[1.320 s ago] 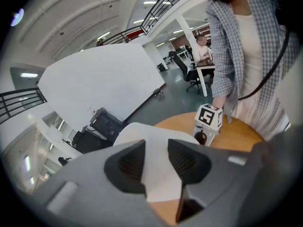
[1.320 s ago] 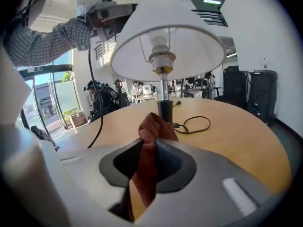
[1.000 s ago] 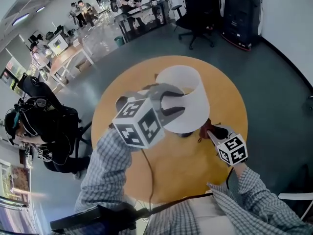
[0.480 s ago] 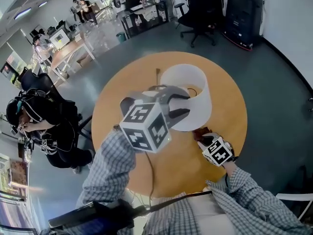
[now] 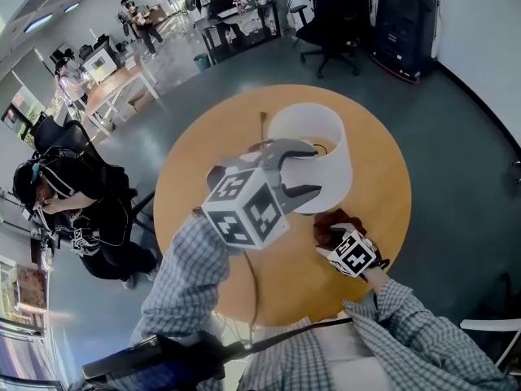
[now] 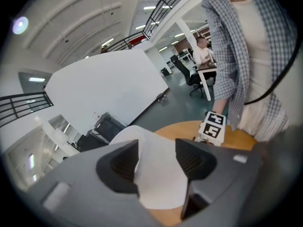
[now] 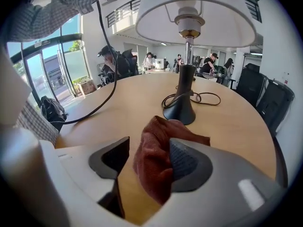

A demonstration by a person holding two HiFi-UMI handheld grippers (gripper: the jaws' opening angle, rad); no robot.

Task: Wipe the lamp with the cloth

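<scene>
The lamp (image 5: 313,157) is stood on the round table (image 5: 191,182), off centre toward one o'clock. The cloth (image 5: 332,220) is laid on the tabletop at five o'clock of the lamp, near its base. A cord (image 7: 208,98) is coiled behind that base. Beyond the table, an office chair (image 5: 330,35) is placed at twelve o'clock and a person (image 5: 73,210) is found at nine o'clock.

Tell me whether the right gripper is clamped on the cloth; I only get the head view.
Observer: Its own view shows the right gripper with jaws apart, just opened. The cloth lies between them, leaning on one pad only.
Operator: Report the left gripper.
Observer: The left gripper has just opened too; the lampshade sits between its jaws, unclamped.
Operator: Describe under the shade.
Observer: A dark lamp base stands just beyond the cloth, its cord looped behind it.
</scene>
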